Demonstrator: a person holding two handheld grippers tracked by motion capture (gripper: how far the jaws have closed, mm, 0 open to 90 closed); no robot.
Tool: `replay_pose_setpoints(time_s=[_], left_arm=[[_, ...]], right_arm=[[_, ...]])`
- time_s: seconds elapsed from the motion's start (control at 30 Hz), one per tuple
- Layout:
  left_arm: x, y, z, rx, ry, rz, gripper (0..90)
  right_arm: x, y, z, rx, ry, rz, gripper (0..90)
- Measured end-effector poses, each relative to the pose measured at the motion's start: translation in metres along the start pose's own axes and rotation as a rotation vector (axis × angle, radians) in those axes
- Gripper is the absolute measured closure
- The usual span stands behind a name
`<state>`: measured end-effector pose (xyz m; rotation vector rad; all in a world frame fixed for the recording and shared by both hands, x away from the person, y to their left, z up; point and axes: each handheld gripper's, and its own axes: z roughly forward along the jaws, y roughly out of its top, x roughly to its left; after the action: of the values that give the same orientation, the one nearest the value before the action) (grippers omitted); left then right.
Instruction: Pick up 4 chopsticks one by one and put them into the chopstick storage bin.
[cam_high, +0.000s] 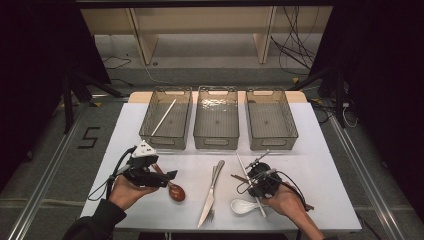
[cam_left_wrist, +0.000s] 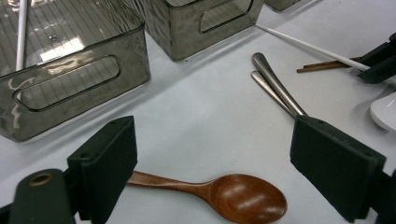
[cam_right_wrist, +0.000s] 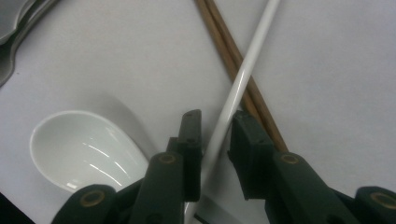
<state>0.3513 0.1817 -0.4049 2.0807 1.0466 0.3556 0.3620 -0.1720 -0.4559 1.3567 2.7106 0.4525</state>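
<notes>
Three bins stand in a row along the far side of the surface (cam_high: 320, 170): the left bin (cam_high: 166, 118), the middle bin (cam_high: 216, 118) and the right bin (cam_high: 271, 119). A single chopstick (cam_high: 164, 117) lies slanted inside the left bin. Nearer the person, a spoon (cam_high: 172, 187) lies at the left, before the left bin. To its right, before the middle bin, a knife (cam_high: 211, 192) and a fork (cam_high: 214, 175) lie side by side (touching, as far as can be told). Right of them sits a soup spoon (cam_high: 243, 205), with a long chopstick (cam_high: 248, 180) crossing over a pair of chopsticks (cam_right_wrist: 233, 60) just beside it.
</notes>
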Motion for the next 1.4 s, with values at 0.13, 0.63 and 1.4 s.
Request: replay_pose_setpoints(time_s=[0.13, 0.63, 1.4], left_arm=[[-0.002, 0.000, 0.001, 0.005, -0.005, 0.013, 14.3], [0.001, -0.001, 0.002, 0.002, -0.013, -0.001, 14.5], [-0.023, 0.015, 0.008, 0.092, -0.125, 0.174, 15.8]], right_arm=[[-0.002, -0.002, 0.000, -0.001, -0.009, 0.001, 79.2], [-0.003, -0.004, -0.001, 0.008, -0.034, -0.023, 85.0], [0.035, 0.002, -0.032, -0.098, 0.007, -0.356, 85.1]])
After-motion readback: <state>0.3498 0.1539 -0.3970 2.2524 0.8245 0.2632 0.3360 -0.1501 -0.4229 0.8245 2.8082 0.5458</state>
